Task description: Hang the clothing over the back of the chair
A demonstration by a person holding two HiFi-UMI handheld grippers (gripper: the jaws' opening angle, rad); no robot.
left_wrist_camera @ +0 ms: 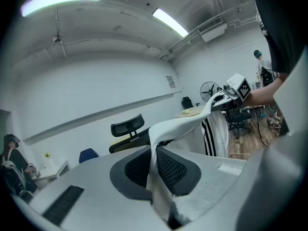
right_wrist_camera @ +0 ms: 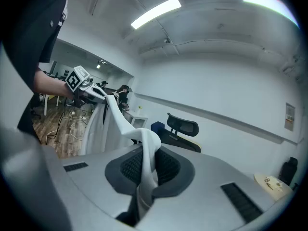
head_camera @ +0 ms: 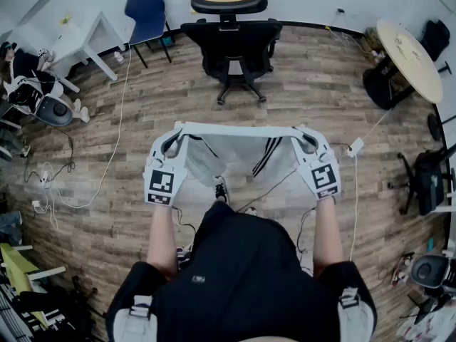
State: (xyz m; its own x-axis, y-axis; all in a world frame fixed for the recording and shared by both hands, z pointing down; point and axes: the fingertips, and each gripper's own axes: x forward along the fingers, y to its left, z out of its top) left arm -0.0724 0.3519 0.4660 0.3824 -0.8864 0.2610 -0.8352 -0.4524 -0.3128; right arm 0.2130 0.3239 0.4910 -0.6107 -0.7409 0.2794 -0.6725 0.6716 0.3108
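Holding: left gripper and right gripper both pinch the clothing by its top edge
Long axis: stretched 9-to-3 between them
Chair: dead 12 o'clock, well apart, looks equally far from both grippers

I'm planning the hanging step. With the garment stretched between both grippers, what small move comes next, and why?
Probably step forward, carrying the white garment toward the black office chair. The left gripper and right gripper are shut on its top edge, held taut, but the chair stands well ahead, out of reach.
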